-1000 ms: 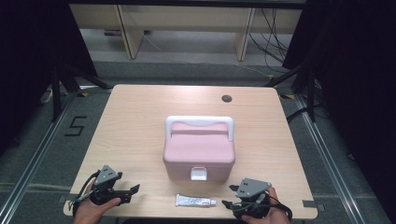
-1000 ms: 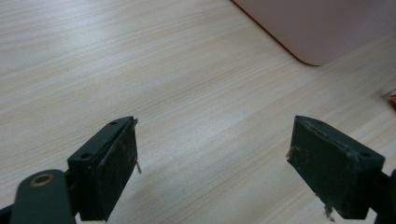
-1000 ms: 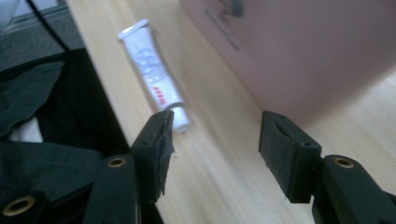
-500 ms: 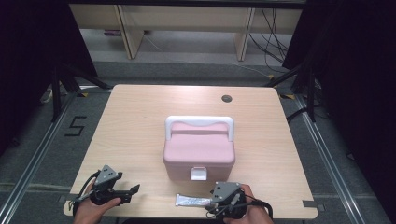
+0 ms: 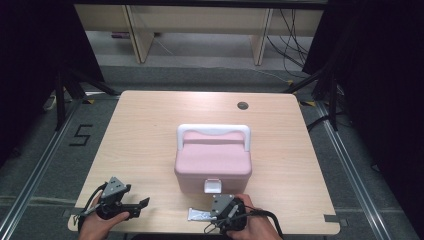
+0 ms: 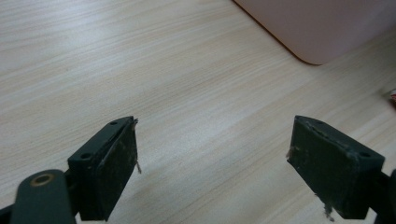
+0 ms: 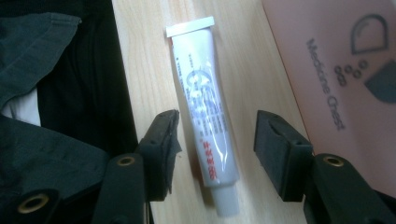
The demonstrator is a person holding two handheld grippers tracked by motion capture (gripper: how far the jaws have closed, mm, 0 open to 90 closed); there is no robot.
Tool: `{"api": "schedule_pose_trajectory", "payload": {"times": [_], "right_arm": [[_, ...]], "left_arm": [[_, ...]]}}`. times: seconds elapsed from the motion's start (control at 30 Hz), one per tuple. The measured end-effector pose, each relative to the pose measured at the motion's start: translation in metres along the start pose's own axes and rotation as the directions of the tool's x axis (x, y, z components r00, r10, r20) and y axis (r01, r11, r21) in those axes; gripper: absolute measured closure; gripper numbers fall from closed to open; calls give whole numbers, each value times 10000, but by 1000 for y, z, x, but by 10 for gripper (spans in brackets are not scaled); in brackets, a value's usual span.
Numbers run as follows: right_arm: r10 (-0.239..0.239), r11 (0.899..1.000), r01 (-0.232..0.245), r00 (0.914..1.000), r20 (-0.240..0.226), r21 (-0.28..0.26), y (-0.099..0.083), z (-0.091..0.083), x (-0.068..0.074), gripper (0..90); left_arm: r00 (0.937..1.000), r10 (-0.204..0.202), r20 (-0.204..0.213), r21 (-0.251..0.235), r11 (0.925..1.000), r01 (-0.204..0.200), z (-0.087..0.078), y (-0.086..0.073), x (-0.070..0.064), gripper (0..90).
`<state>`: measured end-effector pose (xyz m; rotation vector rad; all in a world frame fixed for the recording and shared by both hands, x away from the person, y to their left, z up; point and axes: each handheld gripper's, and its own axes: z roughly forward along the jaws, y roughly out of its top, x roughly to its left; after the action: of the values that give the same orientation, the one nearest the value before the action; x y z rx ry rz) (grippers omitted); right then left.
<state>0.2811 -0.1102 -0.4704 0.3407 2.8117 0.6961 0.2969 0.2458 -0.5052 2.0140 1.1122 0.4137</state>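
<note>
The right claw [image 7: 217, 151] is hanging over the white tube [image 7: 203, 107], jaws wide apart with the tube between them. The tube is lying on the worktop [image 5: 145, 145], just beside the pink box [image 5: 212, 160]. Next, I think, it needs to squeeze shut. The left claw [image 6: 212, 163] is waiting, jaws apart, holding nothing.

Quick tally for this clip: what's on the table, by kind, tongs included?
Pink plastic medicine chest with a white handle: 1
White squeeze tube of ointment: 1
Hand-held black tongs: 2, the left tongs and the right tongs
Total: 4
</note>
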Motion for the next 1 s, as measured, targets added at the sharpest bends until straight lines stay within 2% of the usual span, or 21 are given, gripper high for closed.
{"api": "schedule_pose_trajectory", "payload": {"times": [0.2,0.27,0.3,0.33,0.37,0.4,0.57,0.67,0.7,0.73,0.77,0.8,0.87,0.9,0.93,1.0], "right_arm": [[-250,9993,256,9994,-239,281,7,7,0,536],[-92,9989,107,9994,-336,447,9,8,1,541],[-189,9988,203,9993,-318,438,10,9,0,542],[136,9970,-119,9997,-222,761,10,8,3,545],[-15,9976,31,9997,-237,687,11,8,2,549],[-256,9981,282,9986,-470,539,12,10,1,558],[-626,9944,667,9968,-506,824,16,16,0,594],[-637,9929,694,9961,-614,969,18,17,-1,608],[-1020,9897,1075,9929,-617,942,19,18,-2,612],[-805,9915,867,9946,-653,975,19,18,-1,617],[-833,9888,879,9956,-419,1209,20,18,-1,620],[-779,9855,807,9967,-246,1491,20,17,0,626],[-960,9814,990,9950,-262,1644,21,19,0,634],[-825,9818,878,9959,-383,1685,21,19,1,638],[-1042,9794,1090,9939,-367,1701,21,20,0,642],[-959,9775,1015,9946,-393,1851,22,21,0,643]], "left_arm": [[10000,0,-69,-206,9998,-2,1,-1,0,147],[10000,-9,-56,-88,10000,9,0,0,1,148],[10000,76,2,-77,9999,-76,1,0,1,147],[10000,-11,-5,-42,10000,11,0,0,0,148],[10000,-20,-7,-26,10000,20,0,0,0,148],[10000,-14,-19,-28,10000,14,0,0,0,148],[10000,17,-29,-20,10000,-17,1,0,1,148],[10000,-5,-17,-54,10000,5,0,0,1,148],[10000,-12,-17,-27,10000,12,0,-1,1,148],[9992,-388,3,-386,9985,388,3,-1,-2,148],[10000,-55,-57,-47,10000,55,0,0,1,148],[10000,-33,-37,-94,10000,32,1,0,1,148],[9999,103,16,-81,9999,-103,0,0,1,148],[10000,61,-6,-74,10000,-61,0,0,1,148],[10000,-46,-31,-97,9999,46,1,0,1,148],[10000,36,-20,-51,10000,-36,0,0,1,148]]}}
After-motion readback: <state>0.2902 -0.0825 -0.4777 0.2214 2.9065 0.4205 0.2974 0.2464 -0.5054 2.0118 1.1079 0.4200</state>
